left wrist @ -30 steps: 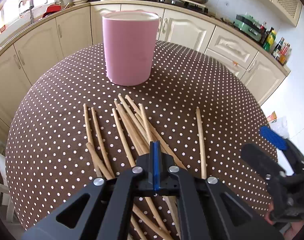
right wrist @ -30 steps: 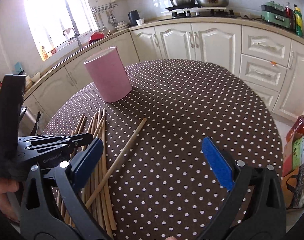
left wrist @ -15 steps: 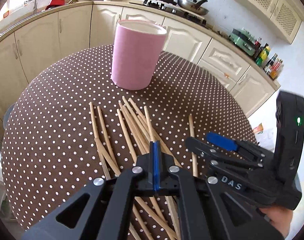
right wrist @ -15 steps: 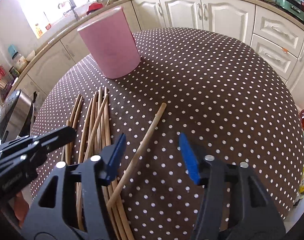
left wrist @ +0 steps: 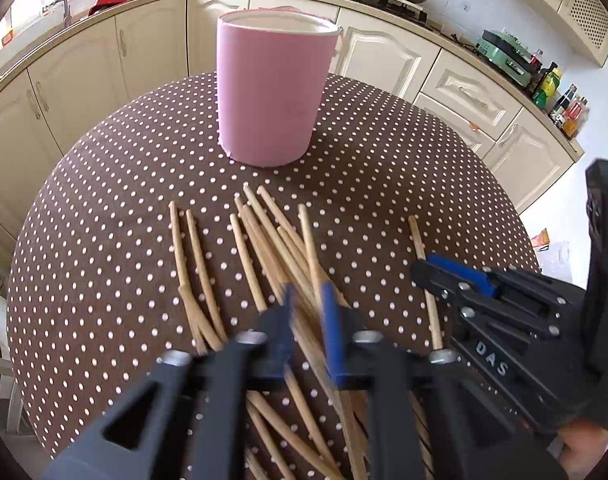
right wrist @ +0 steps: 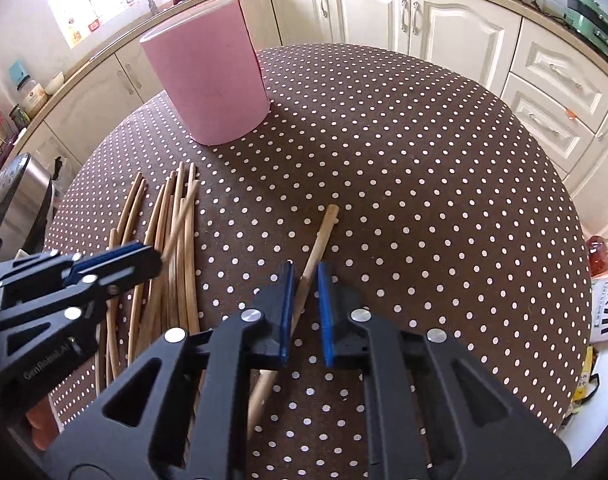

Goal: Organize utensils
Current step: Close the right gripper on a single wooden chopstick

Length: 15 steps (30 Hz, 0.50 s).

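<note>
Picking up: the right gripper (right wrist: 303, 280) is closing around the stray chopstick (right wrist: 322, 232) short of the cup (right wrist: 208, 76), left gripper (left wrist: 307, 300) opening over the pile (left wrist: 264, 248); next, lift it into the cup.

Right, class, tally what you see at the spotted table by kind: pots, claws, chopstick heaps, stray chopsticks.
Pink pot: 1
Chopstick heap: 1, sticks too overlapped to count
Stray chopstick: 1
Claws: 2, the left claw opening over the heap, the right claw closing around the stray chopstick
Total: 5
</note>
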Tool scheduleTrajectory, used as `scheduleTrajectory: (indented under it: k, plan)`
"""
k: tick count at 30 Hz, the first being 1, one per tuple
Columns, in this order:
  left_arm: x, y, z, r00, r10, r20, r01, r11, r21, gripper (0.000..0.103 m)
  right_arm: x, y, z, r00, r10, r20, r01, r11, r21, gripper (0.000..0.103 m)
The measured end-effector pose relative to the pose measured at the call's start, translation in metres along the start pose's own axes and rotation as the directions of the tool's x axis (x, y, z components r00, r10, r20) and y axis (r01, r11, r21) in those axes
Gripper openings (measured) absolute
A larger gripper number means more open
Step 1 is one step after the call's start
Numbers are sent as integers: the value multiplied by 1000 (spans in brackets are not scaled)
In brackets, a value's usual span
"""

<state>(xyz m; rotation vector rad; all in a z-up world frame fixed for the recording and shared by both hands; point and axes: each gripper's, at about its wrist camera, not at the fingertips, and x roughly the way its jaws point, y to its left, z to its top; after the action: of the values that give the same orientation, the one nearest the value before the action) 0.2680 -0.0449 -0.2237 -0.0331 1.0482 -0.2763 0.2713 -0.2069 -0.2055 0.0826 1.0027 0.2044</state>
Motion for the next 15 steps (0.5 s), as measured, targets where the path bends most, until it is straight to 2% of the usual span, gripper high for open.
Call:
scheduleTrajectory:
  k: [4, 7, 9, 10, 15]
  plan:
    - [11, -6, 7, 999, 36, -29, -36, 999, 7, 26, -3, -5, -1, 1000, 20, -1, -20, 1000, 3, 10]
    - [14, -12, 9, 998, 66, -17, -66, 997, 31, 26, -3, -8, 0, 999, 37, -1, -37, 999, 7, 10]
    - [14, -11, 10, 998, 62, -12, -62, 998, 19, 21, -6, -10, 1, 999, 44, -1, -44, 999, 8, 9]
    - [15, -11, 10, 998, 60, -13, -60, 998, 16, 9, -7, -11, 1, 999, 47, 0, -47, 999, 8, 8]
    - [17, -6, 6, 999, 34, -11, -34, 999, -2, 6, -7, -15, 4, 997, 75, 3, -75, 997, 12, 7]
